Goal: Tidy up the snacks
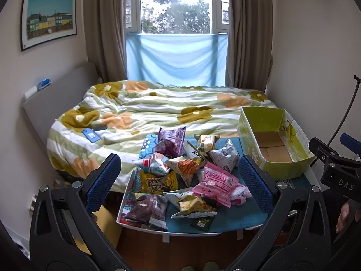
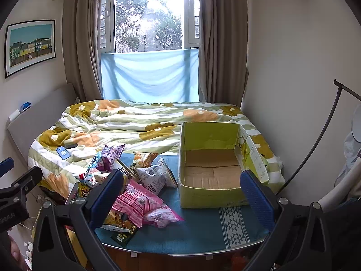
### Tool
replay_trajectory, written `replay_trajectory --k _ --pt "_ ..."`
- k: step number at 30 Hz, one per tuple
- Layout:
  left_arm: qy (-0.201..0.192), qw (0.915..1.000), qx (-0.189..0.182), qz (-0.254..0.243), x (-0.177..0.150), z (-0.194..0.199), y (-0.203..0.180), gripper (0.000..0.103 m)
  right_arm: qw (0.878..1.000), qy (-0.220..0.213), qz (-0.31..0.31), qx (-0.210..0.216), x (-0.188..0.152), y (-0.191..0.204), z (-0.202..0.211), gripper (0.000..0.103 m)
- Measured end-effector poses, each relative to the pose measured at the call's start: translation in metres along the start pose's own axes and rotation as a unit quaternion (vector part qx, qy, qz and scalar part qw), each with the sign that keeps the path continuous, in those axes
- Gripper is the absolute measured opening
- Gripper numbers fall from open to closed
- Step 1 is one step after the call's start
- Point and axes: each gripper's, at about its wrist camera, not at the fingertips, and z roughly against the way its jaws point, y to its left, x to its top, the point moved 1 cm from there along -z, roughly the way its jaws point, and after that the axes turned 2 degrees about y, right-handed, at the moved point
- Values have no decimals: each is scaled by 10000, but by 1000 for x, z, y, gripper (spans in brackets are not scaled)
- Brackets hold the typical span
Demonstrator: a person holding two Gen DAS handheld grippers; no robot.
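While both grippers hung back from the counter [image 2: 203,232], nothing was yet in hand.

I had the left gripper [image 1: 180,180] with its jaws wide over the heap of snack packets [image 1: 180,171], and the right gripper [image 2: 180,194] equally wide, empty, facing the green cardboard box [image 2: 209,194], which stood bare just right of the pile. I judged the packets light, puffy, crinkly and slick, liable to squirm, so I would have pinched the pink packet [image 2: 135,201] by its flat sealed edge rather than its air-filled belly.
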Motion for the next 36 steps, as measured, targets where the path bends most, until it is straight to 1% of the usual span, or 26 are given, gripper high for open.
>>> replay_trajectory --k 9,21,36 --pt "-1 9999 100 65 2 -3 5 103 10000 18 18 -2 1 2 -2 103" --pt "-24 9999 133 -19 1 -6 3 103 10000 45 11 49 3 6 -4 103" --pt "-21 9999 127 -11 2 -6 3 103 10000 52 12 50 3 7 -5 103"
